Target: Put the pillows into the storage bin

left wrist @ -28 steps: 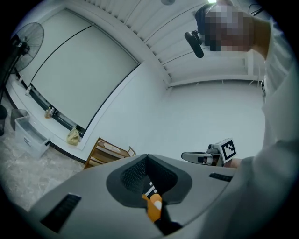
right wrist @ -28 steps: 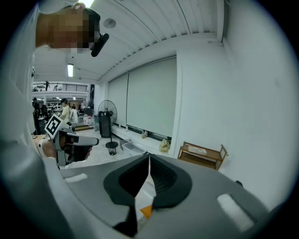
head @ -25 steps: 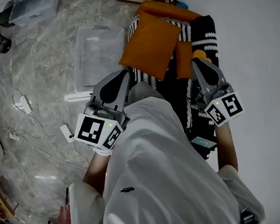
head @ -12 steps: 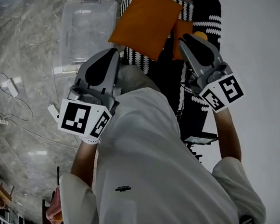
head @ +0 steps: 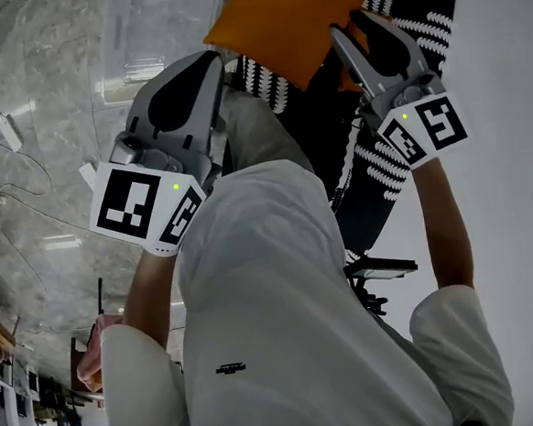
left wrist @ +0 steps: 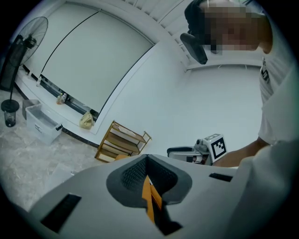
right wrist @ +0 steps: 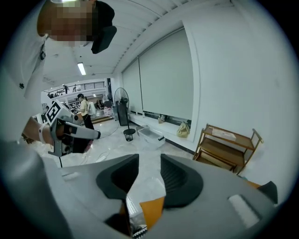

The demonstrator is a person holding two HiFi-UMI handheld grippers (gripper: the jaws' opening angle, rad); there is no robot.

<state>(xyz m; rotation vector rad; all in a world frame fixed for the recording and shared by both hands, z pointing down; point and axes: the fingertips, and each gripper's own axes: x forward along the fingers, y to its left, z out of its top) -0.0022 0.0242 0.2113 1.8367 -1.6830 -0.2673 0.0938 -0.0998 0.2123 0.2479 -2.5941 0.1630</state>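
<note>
Matt orange cloth pillow (head: pixel 293 22); glossy stone floor (head: pixel 47 105).

Pillow and bin seen only in part
In the head view the pillow (head: pixel 292 17) is cut off by the top edge, and the bin (head: pixel 131 71) is largely covered by the left gripper (head: pixel 207 65); in the left gripper view only a thin orange strip of it is shown between the jaws.

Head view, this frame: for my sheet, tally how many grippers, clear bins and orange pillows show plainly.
Grippers: 2, the left gripper and the right gripper
Clear storage bin: 1, partly behind the left gripper
Orange pillow: 1; orange scraps beside the right gripper are too hidden to count
Total: 4
</note>
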